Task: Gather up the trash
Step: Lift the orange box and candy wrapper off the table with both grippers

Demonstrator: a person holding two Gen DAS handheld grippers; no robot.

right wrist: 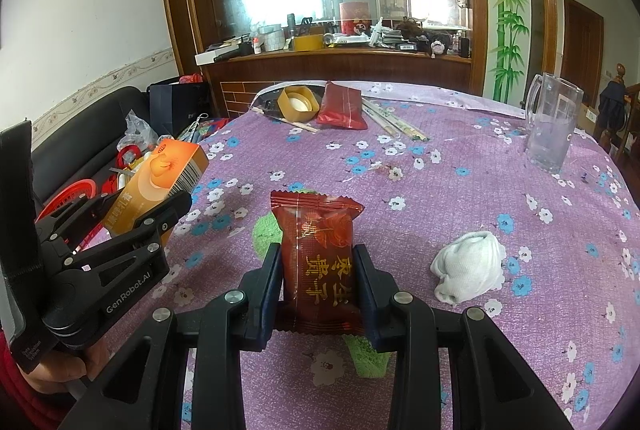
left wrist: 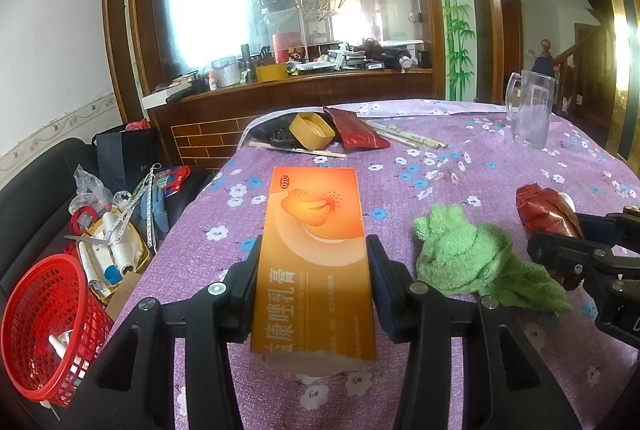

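The orange box (left wrist: pixel 316 262) carries a round "OTC" mark at its far corner, a drawing of a hand with a red dotted spot, and large white Chinese characters running along its length; smaller lines of print beside them are too blurred to read. From the right wrist view a barcode shows on the box's end flap. The left gripper (left wrist: pixel 314 286) is closed on the box, one finger pressed to each long side, holding it above the purple flowered tablecloth (left wrist: pixel 460 166) near the table's left edge. That gripper's body reads "GenRobot.AI" in the right wrist view. The red packet (right wrist: pixel 318 262) bears gold Chinese characters down its front over a leaf pattern. The right gripper (right wrist: pixel 318 282) is clamped on the packet's lower half, its fingers narrowly spaced against both sides, holding it upright over a green cloth (left wrist: pixel 472 258) that lies on the tablecloth. A white cloth (right wrist: pixel 470 266) sits bunched just right of the packet. Far across the table lie a yellow lid (left wrist: pixel 312 130), a second red pouch (left wrist: pixel 356 130), and chopsticks (left wrist: pixel 404 136), with a clear jug (left wrist: pixel 530 108) to the right. Below the table's left edge stands a red basket (left wrist: pixel 48 326).
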